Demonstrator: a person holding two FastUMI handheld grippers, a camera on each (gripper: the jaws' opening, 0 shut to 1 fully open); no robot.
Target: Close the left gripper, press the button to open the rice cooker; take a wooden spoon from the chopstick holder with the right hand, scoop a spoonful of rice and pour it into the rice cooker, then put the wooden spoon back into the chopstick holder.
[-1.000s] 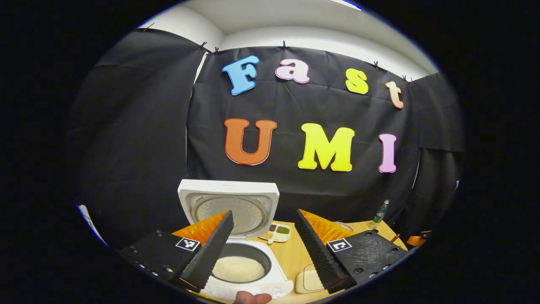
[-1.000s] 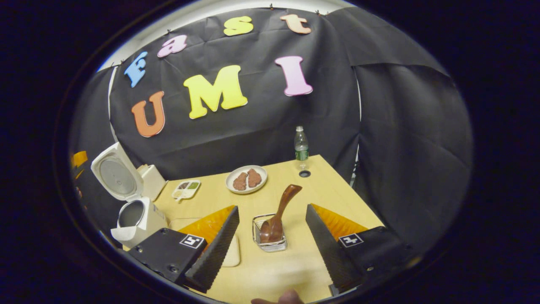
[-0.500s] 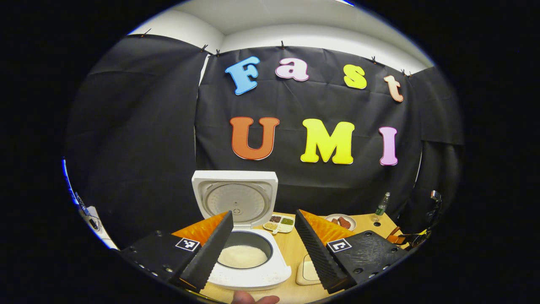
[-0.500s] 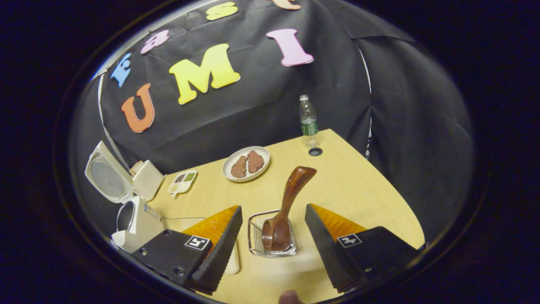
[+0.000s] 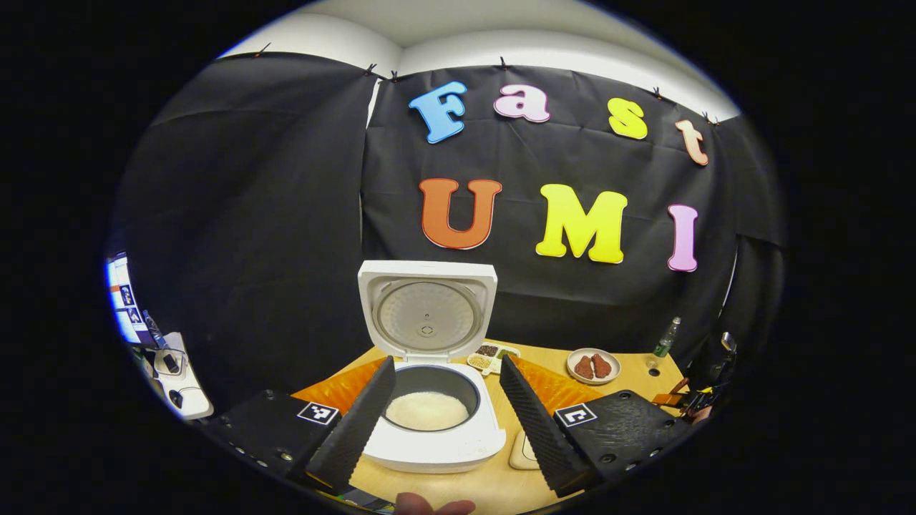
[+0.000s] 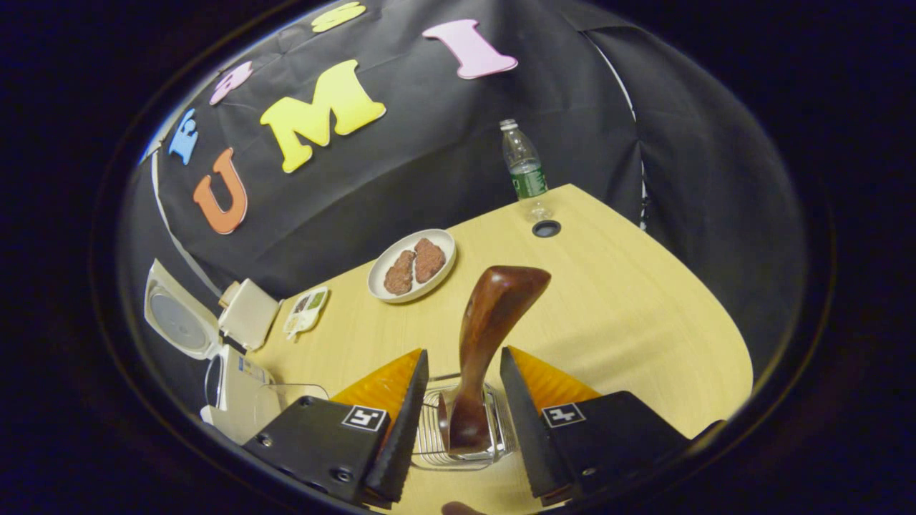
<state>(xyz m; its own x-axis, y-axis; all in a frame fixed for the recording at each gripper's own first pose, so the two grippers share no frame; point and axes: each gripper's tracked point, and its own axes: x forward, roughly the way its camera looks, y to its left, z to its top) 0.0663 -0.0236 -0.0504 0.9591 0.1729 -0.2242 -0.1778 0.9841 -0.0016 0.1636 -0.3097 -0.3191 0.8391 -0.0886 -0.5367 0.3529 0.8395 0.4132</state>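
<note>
The white rice cooker (image 5: 436, 450) stands with its lid (image 5: 427, 311) raised, and white rice (image 5: 426, 410) lies in its pot. My left gripper (image 5: 445, 365) hangs open just in front of the cooker, holding nothing. In the right gripper view a dark wooden spoon (image 6: 494, 315) stands bowl-down in a wire chopstick holder (image 6: 428, 443). My right gripper (image 6: 464, 352) is open, with one finger on each side of the spoon's handle and a narrow gap on both sides. The cooker (image 6: 240, 386) is at the far left there.
On the wooden table (image 6: 630, 307) are a plate of brown food (image 6: 411, 265), a small divided dish (image 6: 305, 312), a plastic bottle (image 6: 526, 172) and a cable hole (image 6: 546, 229). A pale flat box (image 5: 526, 450) lies right of the cooker. A thumb (image 5: 429, 506) shows below.
My right gripper has come down over the holder and its fingers have narrowed around the spoon's handle. My left gripper has drawn back from the cooker.
</note>
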